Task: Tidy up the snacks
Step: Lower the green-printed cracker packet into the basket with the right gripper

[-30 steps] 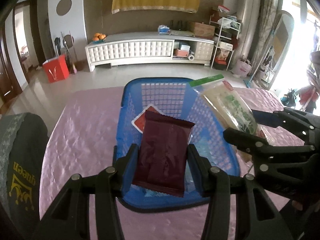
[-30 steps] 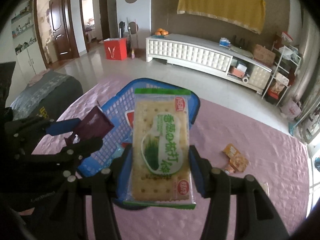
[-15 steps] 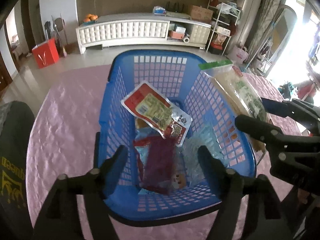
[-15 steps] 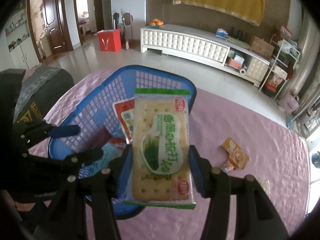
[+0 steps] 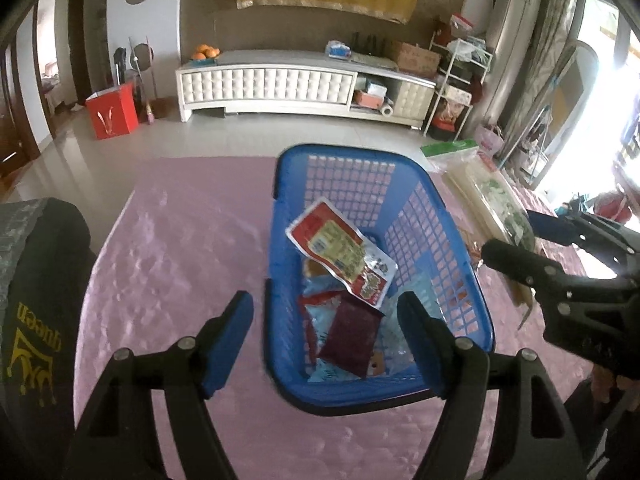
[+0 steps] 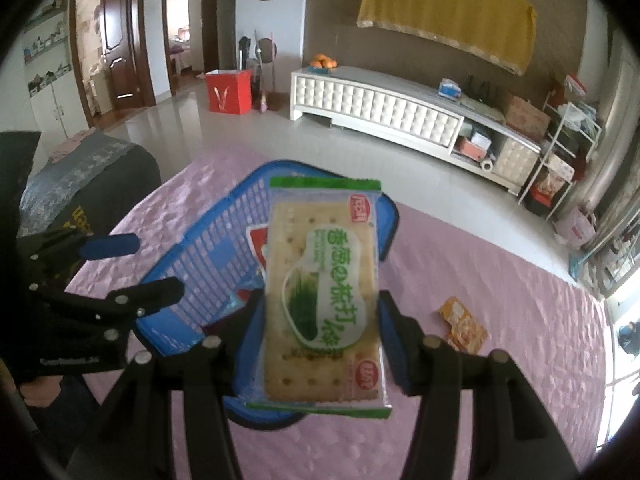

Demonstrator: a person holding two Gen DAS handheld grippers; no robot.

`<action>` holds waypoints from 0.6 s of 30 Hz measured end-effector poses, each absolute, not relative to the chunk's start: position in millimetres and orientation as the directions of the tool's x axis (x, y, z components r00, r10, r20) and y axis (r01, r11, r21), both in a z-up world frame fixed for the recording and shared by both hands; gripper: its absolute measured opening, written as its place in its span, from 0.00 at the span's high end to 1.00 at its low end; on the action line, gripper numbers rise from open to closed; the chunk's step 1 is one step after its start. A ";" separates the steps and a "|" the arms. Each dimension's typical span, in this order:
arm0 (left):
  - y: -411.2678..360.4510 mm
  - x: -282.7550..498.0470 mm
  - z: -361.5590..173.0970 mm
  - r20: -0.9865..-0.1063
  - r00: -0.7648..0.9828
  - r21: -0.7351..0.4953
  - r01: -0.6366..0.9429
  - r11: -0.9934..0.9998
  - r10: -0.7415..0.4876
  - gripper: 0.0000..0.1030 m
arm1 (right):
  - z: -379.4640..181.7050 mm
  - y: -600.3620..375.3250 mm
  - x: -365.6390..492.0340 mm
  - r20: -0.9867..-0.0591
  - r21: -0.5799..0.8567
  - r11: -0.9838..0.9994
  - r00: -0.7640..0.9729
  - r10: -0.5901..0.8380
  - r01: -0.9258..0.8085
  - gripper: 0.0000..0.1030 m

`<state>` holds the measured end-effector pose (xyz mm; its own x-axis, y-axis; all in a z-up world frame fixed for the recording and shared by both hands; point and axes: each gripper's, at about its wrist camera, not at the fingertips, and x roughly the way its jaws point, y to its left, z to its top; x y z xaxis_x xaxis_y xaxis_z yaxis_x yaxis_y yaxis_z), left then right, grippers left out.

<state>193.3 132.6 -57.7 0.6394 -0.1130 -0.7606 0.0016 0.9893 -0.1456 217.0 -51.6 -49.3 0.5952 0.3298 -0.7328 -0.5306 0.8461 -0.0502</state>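
A blue plastic basket [image 5: 436, 236] stands on the pink tablecloth and holds a dark maroon packet [image 5: 352, 336], a red and yellow packet [image 5: 340, 248] and other wrappers. My left gripper [image 5: 326, 340] is open and empty above the basket's near rim. My right gripper [image 6: 320, 344] is shut on a green and white cracker packet [image 6: 322, 292], held upright over the basket's near right edge [image 6: 200, 288]. The cracker packet also shows in the left wrist view [image 5: 492, 200], right of the basket.
An orange snack packet [image 6: 464, 320] lies on the tablecloth [image 6: 500, 280] right of the basket. A dark chair back with yellow lettering [image 5: 36, 320] stands at the table's left. A white cabinet [image 5: 280, 84] and a red bag [image 5: 114, 110] stand across the floor.
My left gripper opened and dropped the maroon packet into the basket, then drew back and left. My right gripper keeps holding the cracker packet over the basket's edge.
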 end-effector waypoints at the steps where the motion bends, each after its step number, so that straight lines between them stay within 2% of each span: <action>1: 136.6 192.7 -57.5 -0.759 0.642 -0.145 -0.004 0.989 -0.109 0.30 | -48.7 -48.7 219.1 -0.732 -0.048 0.843 0.593 0.335 -0.536 0.43; 9: 164.5 193.3 -71.0 -0.771 0.634 -0.145 -0.076 0.987 -0.064 0.30 | -62.8 -10.1 238.6 -0.756 -0.044 0.802 0.545 0.363 -0.595 0.43; 18: 185.2 190.2 -90.0 -0.783 0.615 -0.200 -0.115 0.973 -0.088 0.30 | -100.1 12.8 250.2 -0.828 0.008 0.773 0.430 0.361 -0.634 0.43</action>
<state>190.2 185.2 -90.0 0.6152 -0.0885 -0.7834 -0.1146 0.9731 -0.1998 250.2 12.8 -100.1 0.4299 0.3610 -0.8276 -0.6339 0.7734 0.0081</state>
